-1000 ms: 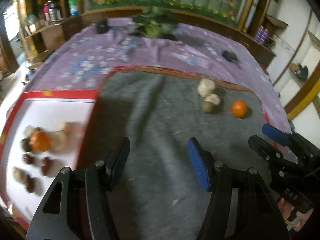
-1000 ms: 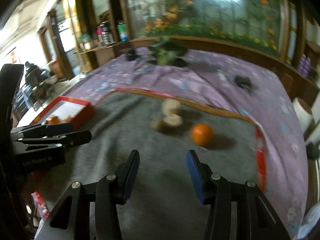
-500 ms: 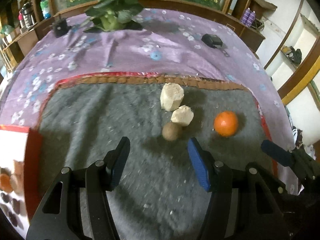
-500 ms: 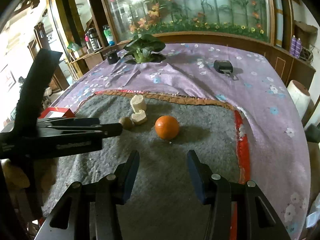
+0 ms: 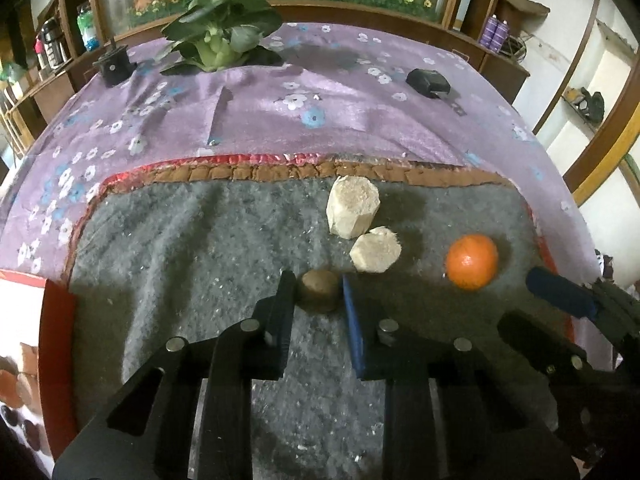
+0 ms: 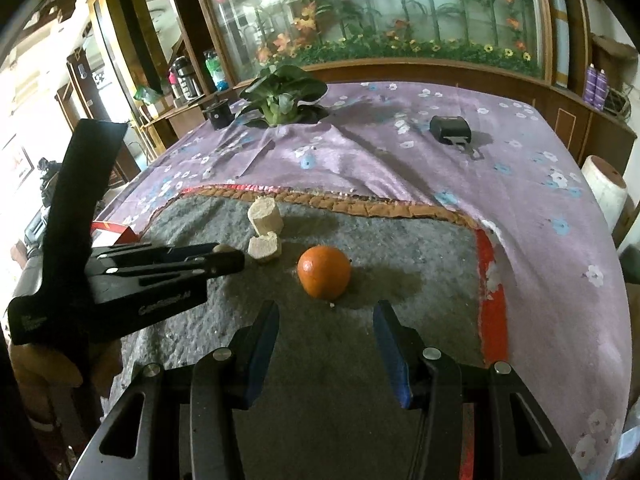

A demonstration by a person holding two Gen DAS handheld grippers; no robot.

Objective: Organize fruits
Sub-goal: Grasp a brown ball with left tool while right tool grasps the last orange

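Kiwi point(image 5: 319, 290) on the grey mat point(image 5: 180, 264) is now straddled by the closing left claw point(image 5: 316, 300), wide open before, so pickup is judged underway; right claw point(image 6: 326, 320) is kept open near the orange point(image 6: 324, 271).

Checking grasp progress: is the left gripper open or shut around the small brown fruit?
Closing: the left gripper pads flank the brown fruit, apparently touching it.

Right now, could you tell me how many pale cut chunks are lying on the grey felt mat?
2. The larger chunk lies near the mat's far braided edge; the smaller chunk sits just in front of it, beside the brown fruit. None seems hidden.
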